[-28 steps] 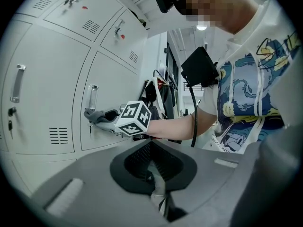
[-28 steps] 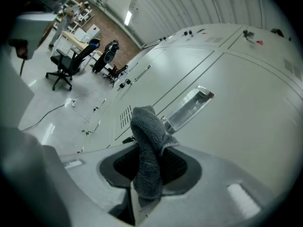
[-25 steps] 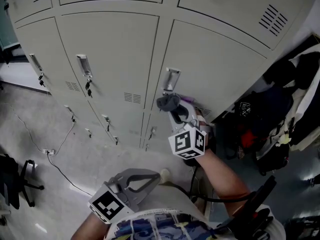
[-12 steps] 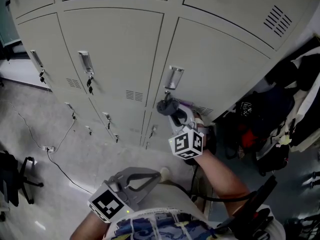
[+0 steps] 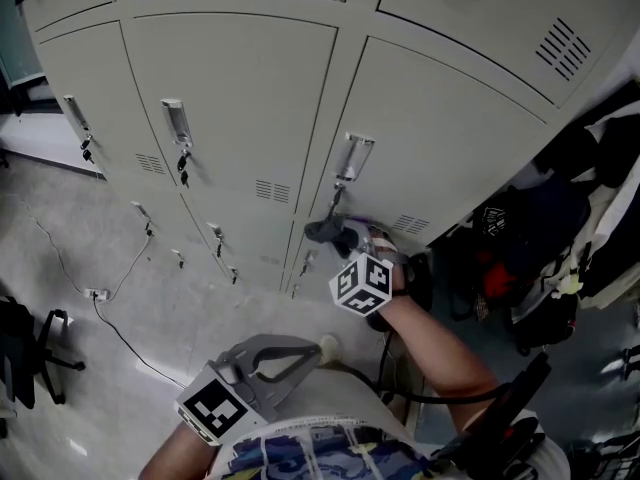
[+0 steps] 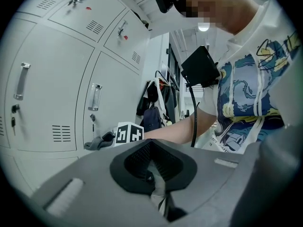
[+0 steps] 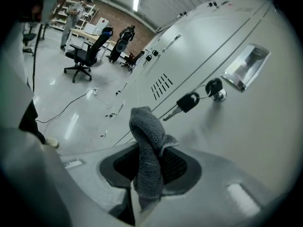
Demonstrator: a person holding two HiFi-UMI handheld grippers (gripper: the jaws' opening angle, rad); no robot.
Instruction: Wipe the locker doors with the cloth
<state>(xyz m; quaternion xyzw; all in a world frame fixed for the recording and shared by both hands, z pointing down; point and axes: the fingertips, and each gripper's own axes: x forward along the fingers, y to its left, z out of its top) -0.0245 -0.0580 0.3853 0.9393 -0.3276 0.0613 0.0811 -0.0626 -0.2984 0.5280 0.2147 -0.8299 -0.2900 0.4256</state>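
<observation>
Right gripper [image 7: 149, 169] jaws pinching grey cloth [image 7: 146, 136] by locker door [image 5: 450, 133], key [image 7: 183, 104] at 1 o'clock from cloth, left gripper [image 6: 152, 170] jaws pressed together.

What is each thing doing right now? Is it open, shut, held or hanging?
right gripper: shut on the cloth.
cloth: bunched up, held.
left gripper: shut, empty.
locker door: closed.
key: hanging from the door's lock.

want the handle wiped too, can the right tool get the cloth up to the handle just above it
Probably yes: the right tool grips the cloth just below the handle, near the hanging key, with nothing between them.
</observation>
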